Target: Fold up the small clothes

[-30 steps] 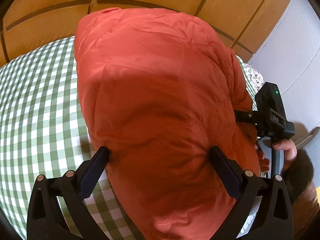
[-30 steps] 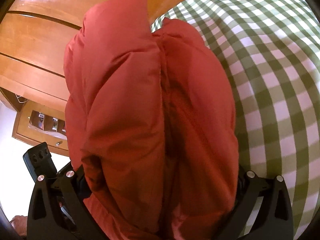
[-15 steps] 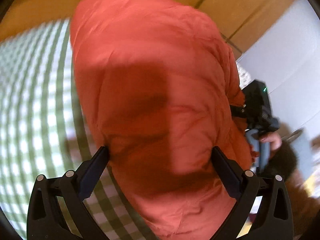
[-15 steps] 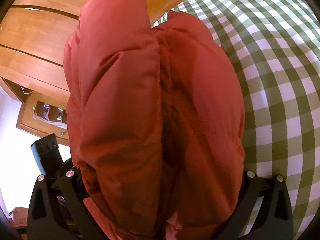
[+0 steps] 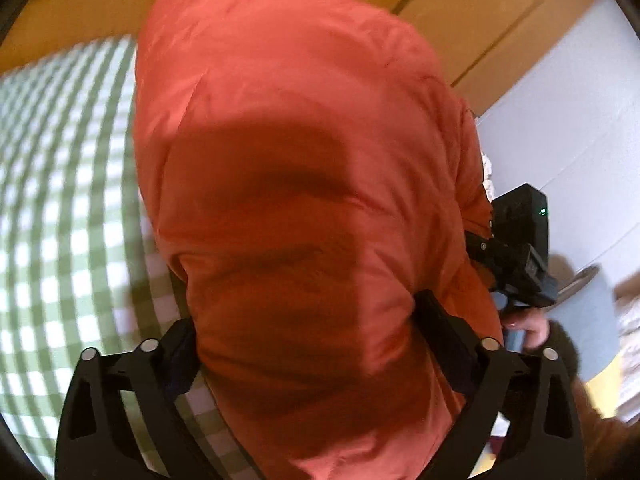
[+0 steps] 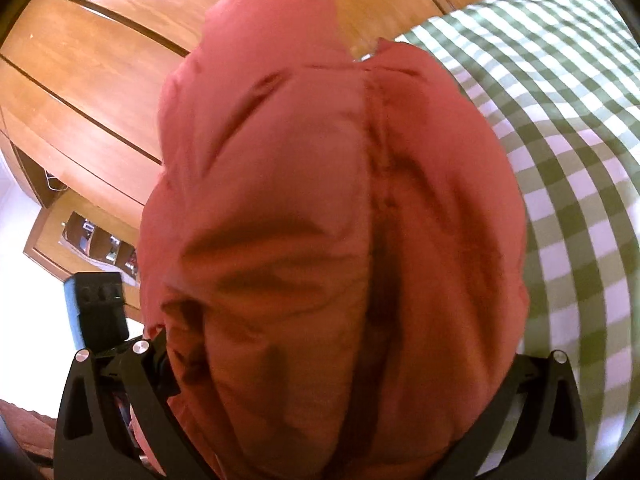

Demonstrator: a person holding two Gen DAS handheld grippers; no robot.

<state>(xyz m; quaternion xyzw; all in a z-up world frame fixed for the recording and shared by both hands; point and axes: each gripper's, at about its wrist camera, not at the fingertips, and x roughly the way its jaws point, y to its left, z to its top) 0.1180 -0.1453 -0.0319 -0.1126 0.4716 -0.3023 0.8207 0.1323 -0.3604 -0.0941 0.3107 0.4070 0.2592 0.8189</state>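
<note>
A bed covered in a green-and-white checked cloth takes up the left of the left wrist view and the right of the right wrist view, with brown wooden cupboard panels behind it. A puffy orange-red quilted jacket is bunched up and lifted above the bed, filling the middle of both views. The left tool has its black fingers set wide on either side of the jacket's lower bulk, pressing into the padding; its jaws have just been closing a little with the jacket between them. The right tool also has the bundle between its fingers, which are mostly hidden behind the fabric, so I cannot tell whether they clamp it. At the right edge of the left wrist view, a hand holds the right tool's handle.
</note>
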